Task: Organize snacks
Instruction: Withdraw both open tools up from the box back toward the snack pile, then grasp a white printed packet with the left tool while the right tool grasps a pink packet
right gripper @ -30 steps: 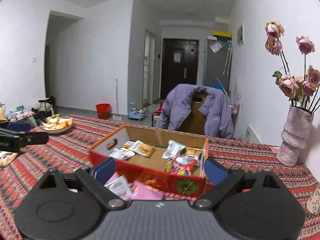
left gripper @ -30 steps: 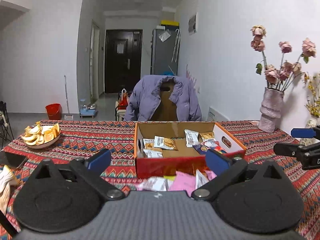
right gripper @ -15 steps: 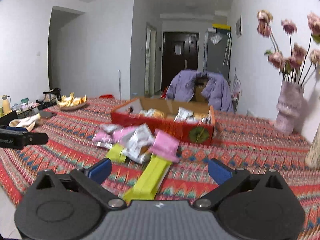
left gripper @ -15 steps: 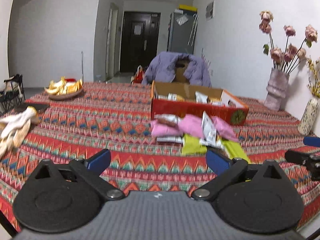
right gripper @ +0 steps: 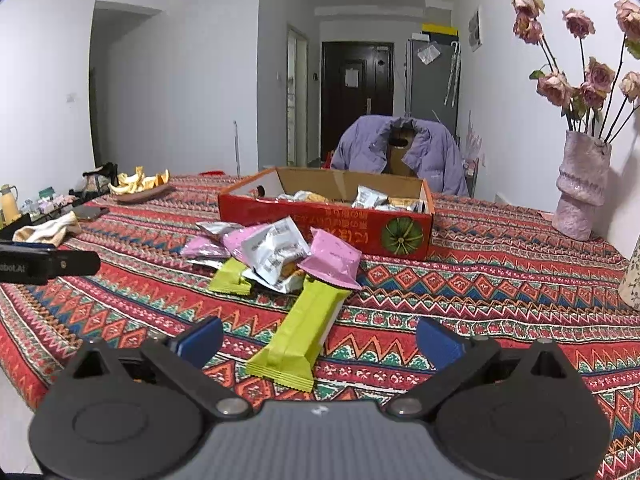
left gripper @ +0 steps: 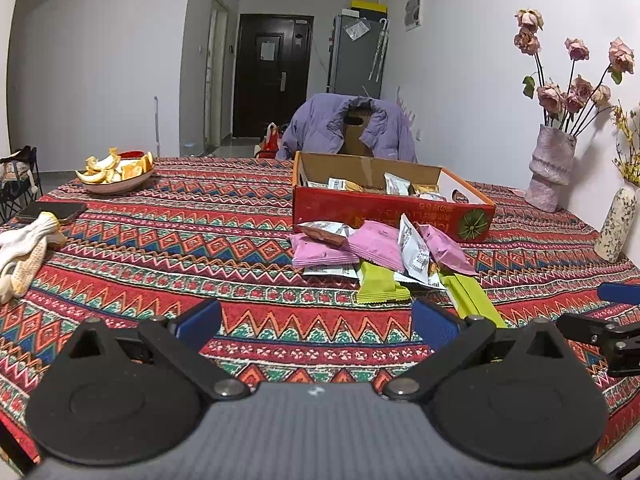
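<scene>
A red cardboard box (left gripper: 384, 210) (right gripper: 320, 216) holding several snack packets stands mid-table. In front of it lies a loose pile of snacks: pink packets (left gripper: 374, 242) (right gripper: 332, 260), a silver packet (left gripper: 412, 250) (right gripper: 276, 250) and green bars (left gripper: 380, 284) (right gripper: 302, 336). My left gripper (left gripper: 316, 326) is open and empty over the near table edge, short of the pile. My right gripper (right gripper: 318, 340) is open and empty, with the near end of the long green bar lying between its fingers below.
A patterned red cloth (left gripper: 180, 240) covers the table. A bowl of orange peels (left gripper: 116, 170), a phone (left gripper: 50, 212) and white gloves (left gripper: 24, 244) lie at the left. Two vases (left gripper: 550, 172) (left gripper: 616, 226) stand at the right. A chair with a purple jacket (left gripper: 348, 124) is behind.
Both grippers have pulled back from over the box toward the near table edge. The snack pile now lies in front of them. Both stay open.
</scene>
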Demonstrator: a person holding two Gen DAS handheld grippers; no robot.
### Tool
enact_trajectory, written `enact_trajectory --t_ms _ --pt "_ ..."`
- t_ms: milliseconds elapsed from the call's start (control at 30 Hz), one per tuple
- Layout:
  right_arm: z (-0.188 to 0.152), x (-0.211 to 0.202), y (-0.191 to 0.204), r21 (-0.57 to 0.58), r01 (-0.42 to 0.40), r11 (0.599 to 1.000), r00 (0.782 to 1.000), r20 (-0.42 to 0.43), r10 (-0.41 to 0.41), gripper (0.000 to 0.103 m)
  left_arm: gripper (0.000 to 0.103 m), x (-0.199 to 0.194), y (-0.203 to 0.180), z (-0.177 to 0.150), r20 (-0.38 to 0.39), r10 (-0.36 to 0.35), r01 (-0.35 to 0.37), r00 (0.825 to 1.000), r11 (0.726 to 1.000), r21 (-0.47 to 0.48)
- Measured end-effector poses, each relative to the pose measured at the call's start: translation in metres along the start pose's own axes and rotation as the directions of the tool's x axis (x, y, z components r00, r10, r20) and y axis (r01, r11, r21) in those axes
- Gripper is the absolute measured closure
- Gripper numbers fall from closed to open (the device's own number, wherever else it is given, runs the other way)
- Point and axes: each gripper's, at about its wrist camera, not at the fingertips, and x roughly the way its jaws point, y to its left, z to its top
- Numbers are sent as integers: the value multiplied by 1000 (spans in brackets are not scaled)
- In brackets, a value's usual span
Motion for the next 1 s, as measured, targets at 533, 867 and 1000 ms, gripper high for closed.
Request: enact_trajectory --t_ms 533,867,1000 --pt "49 109 -36 192 -53 980 995 -69 67 14 14 129 1 66 -35 -82 85 996 993 85" --pt "64 196 -51 274 -79 959 988 -110 112 25 28 222 13 78 -209 -122 141 970 987 78" --pt "64 217 -52 278 -88 956 983 -133 129 36 30 235 16 75 -246 -125 144 961 988 58"
